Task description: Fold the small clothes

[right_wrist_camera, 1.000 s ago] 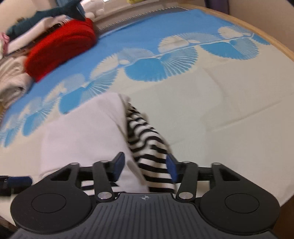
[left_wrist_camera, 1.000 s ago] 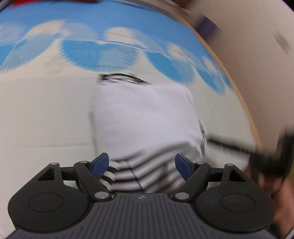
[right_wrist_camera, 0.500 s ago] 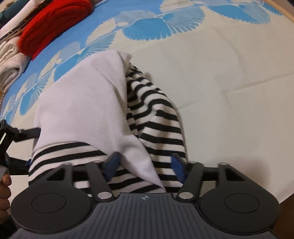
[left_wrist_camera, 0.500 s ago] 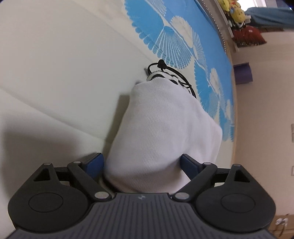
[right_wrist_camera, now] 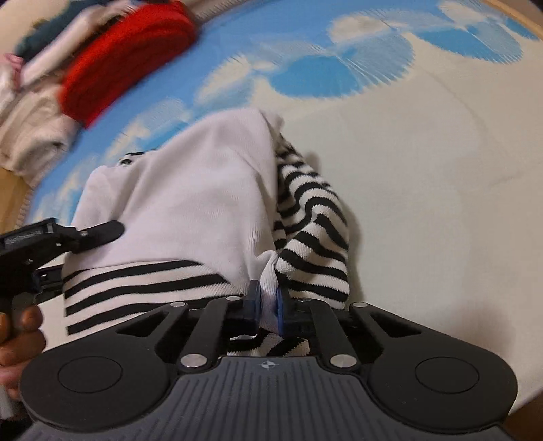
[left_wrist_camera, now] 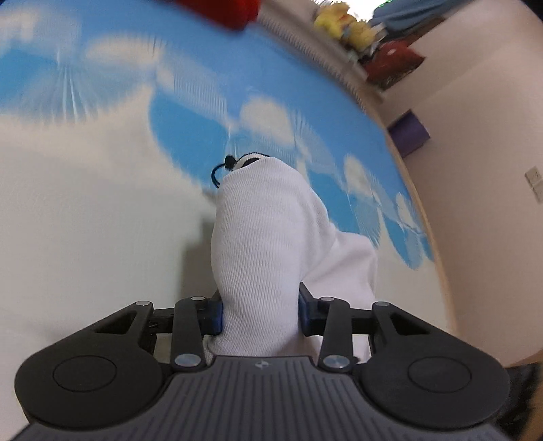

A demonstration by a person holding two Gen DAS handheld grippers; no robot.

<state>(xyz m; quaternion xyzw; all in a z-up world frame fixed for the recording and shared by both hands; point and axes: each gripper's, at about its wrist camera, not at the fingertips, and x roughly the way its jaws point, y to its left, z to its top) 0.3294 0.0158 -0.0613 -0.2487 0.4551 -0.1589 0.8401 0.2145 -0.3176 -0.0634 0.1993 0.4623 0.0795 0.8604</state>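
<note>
A small white garment with black-and-white striped trim (right_wrist_camera: 190, 203) lies bunched on the blue-and-cream cloth. My right gripper (right_wrist_camera: 267, 307) is shut on a white fold at its near edge, beside a striped sleeve (right_wrist_camera: 312, 217). My left gripper (left_wrist_camera: 260, 312) is shut on a thick bunch of the same white garment (left_wrist_camera: 264, 230), which rises in a hump from the jaws. A black cord loop (left_wrist_camera: 220, 171) shows at the garment's far tip. The left gripper also shows in the right wrist view (right_wrist_camera: 44, 244) at the garment's left side.
A red folded garment (right_wrist_camera: 129, 57) and a pile of cream and teal clothes (right_wrist_camera: 30, 129) lie at the far left of the cloth. A wooden table rim (left_wrist_camera: 434, 244) curves on the right, with a purple box (left_wrist_camera: 409, 134) and soft toys (left_wrist_camera: 342, 23) beyond it.
Both grippers have closed on the garment: they were open around it half a second ago. The left view has swung round and the cloth is blurred with motion.
</note>
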